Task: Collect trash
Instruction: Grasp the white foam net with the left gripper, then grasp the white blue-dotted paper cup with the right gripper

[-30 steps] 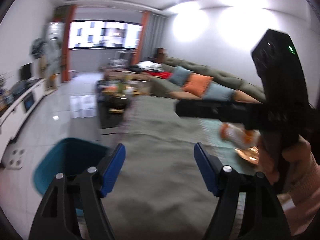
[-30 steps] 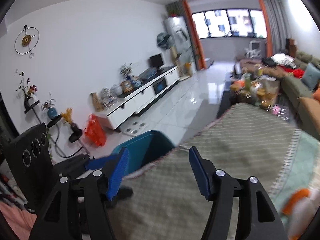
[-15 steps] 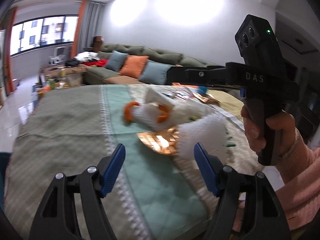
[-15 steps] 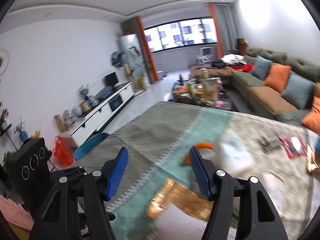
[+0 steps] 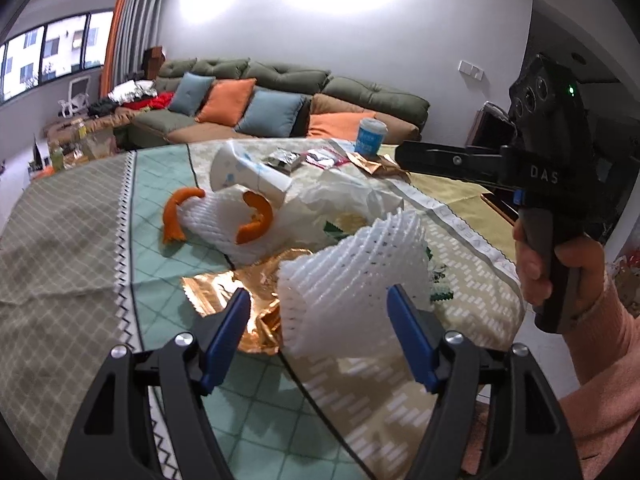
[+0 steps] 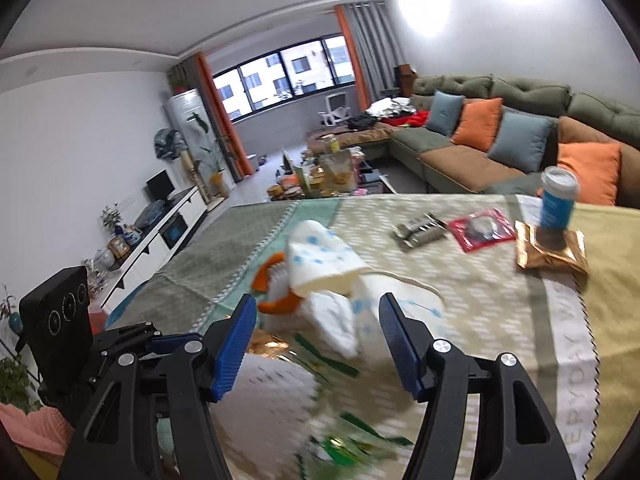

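Trash lies on a patterned tablecloth (image 5: 72, 248). A white foam fruit net (image 5: 356, 276) stands just ahead of my open left gripper (image 5: 320, 336), between its blue pads, untouched. A copper foil wrapper (image 5: 244, 292) lies under it. Behind are a second foam net with orange peel (image 5: 252, 224), crumpled tissue (image 5: 344, 200) and a white paper cup (image 5: 240, 172). My right gripper (image 6: 316, 344) is open and empty above the tissue (image 6: 332, 320) and the cup (image 6: 320, 260). Green scraps (image 6: 352, 436) lie below it.
Farther back lie a silver wrapper (image 6: 420, 232), a red packet (image 6: 480, 232), a gold packet (image 6: 552, 256) and a blue-and-white cup (image 6: 558, 204). A sofa with cushions (image 5: 280, 108) stands behind the table. The right gripper's body (image 5: 560, 160) is at the right.
Both grippers have swung from the teal bin and floor side to the trash pile on the table and moved closer to it. Both stay open and empty.
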`<move>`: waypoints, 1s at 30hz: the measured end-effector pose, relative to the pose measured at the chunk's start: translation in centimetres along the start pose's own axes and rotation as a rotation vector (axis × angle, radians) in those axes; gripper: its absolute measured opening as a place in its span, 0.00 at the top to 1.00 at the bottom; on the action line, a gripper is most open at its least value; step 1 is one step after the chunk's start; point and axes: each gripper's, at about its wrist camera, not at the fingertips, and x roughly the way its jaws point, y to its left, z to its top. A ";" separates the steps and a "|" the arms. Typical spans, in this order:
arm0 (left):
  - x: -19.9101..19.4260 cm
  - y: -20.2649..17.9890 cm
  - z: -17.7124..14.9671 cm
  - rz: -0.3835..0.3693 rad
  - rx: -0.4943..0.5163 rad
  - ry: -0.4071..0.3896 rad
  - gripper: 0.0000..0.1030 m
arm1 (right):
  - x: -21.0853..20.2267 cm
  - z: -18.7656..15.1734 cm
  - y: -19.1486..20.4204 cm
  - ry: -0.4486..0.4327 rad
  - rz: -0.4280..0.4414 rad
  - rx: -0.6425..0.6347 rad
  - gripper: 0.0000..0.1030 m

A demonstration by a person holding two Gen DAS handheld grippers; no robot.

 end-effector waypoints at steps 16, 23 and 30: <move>0.0 0.5 -0.4 -0.083 -0.060 0.012 0.83 | 0.4 -2.0 -3.9 0.057 -0.062 0.123 0.36; -2.5 1.1 -0.6 -0.092 -0.083 -0.036 0.84 | 2.0 -2.1 -4.9 0.079 -0.052 0.177 0.26; -5.1 2.0 -0.6 -0.066 -0.117 -0.091 0.84 | 3.7 -2.2 -5.6 0.105 -0.034 0.221 0.26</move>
